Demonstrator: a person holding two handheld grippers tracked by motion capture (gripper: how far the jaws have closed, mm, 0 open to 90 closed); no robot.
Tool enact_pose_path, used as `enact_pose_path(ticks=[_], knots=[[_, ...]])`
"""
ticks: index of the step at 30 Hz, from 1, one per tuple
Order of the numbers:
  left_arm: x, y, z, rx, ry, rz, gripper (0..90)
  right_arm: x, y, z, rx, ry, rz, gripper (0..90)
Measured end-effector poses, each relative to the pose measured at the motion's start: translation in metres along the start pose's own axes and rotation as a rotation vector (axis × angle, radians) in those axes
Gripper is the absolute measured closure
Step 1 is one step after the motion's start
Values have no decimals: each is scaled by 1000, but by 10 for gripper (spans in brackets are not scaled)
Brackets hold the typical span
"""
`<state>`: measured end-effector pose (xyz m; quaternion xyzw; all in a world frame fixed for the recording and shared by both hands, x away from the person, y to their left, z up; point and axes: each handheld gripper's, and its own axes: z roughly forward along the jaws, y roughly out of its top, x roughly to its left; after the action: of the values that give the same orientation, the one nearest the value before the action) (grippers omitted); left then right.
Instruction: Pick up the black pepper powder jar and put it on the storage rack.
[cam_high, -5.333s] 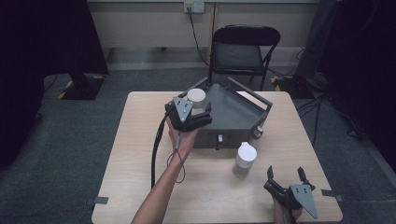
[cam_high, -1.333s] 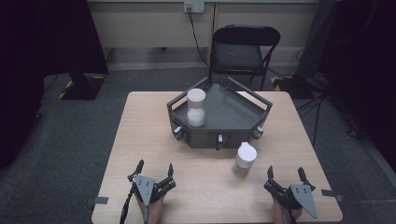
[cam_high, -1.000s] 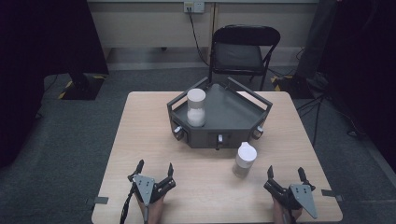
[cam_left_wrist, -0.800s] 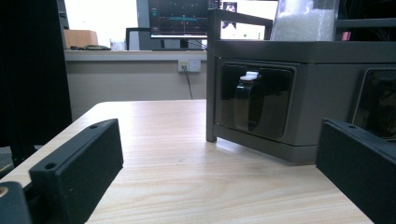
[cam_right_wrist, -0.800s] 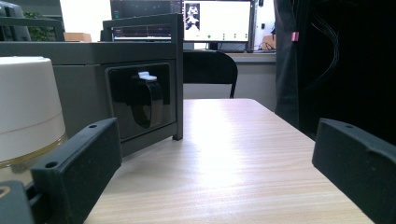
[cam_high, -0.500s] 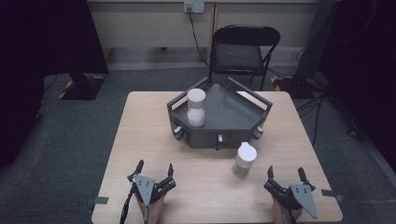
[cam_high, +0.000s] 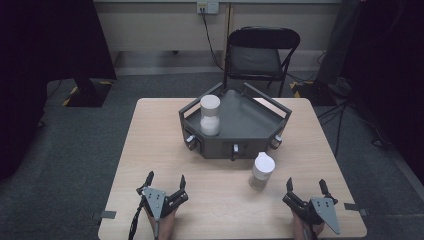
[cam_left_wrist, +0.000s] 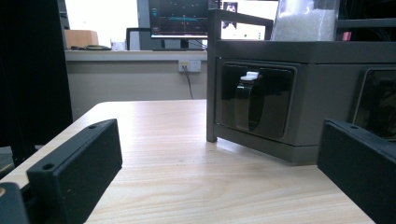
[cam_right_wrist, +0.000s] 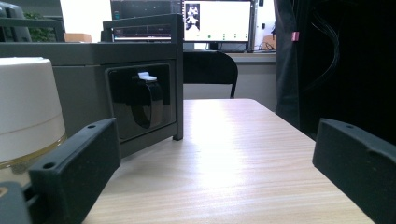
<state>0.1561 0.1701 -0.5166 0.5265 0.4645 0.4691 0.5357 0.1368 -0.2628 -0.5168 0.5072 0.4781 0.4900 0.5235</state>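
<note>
While both claws rest spread and empty at the surface's (cam_high: 150, 150) near edge.
Second jar (cam_high: 261, 171) standing just outside the tray (cam_high: 250, 122), near right claw (cam_high: 304, 187); likely rigid, light, smooth, best gripped at its body. Left claw (cam_high: 165, 181) view: tray wall latch (cam_left_wrist: 252, 100) close up.

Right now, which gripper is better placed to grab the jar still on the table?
Right. The right gripper rests open just beside the white-lidded jar on the table, with nothing between. The left gripper, also open, sits farther off. The other jar already stands in the grey tray.
</note>
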Motion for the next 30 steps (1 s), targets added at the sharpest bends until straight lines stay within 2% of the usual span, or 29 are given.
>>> enact_pose_path(ticks=[5, 10, 14, 18, 25, 30], knots=[[0, 0, 0, 0, 0, 0, 0, -2, 5, 0, 5, 5, 9, 0], [0, 0, 0, 1, 0, 0, 0, -4, 19, 1, -21, 33, 12, 0], [0, 0, 0, 0, 0, 0, 0, -10, 36, 6, -36, 87, 42, 0], [0, 0, 0, 0, 0, 0, 0, -10, 51, 11, -61, 146, 61, 0], [0, 0, 0, 0, 0, 0, 0, 4, 68, 20, -79, 241, 35, 0], [0, 0, 0, 0, 0, 0, 0, 19, 68, 25, -62, 289, 6, 0]])
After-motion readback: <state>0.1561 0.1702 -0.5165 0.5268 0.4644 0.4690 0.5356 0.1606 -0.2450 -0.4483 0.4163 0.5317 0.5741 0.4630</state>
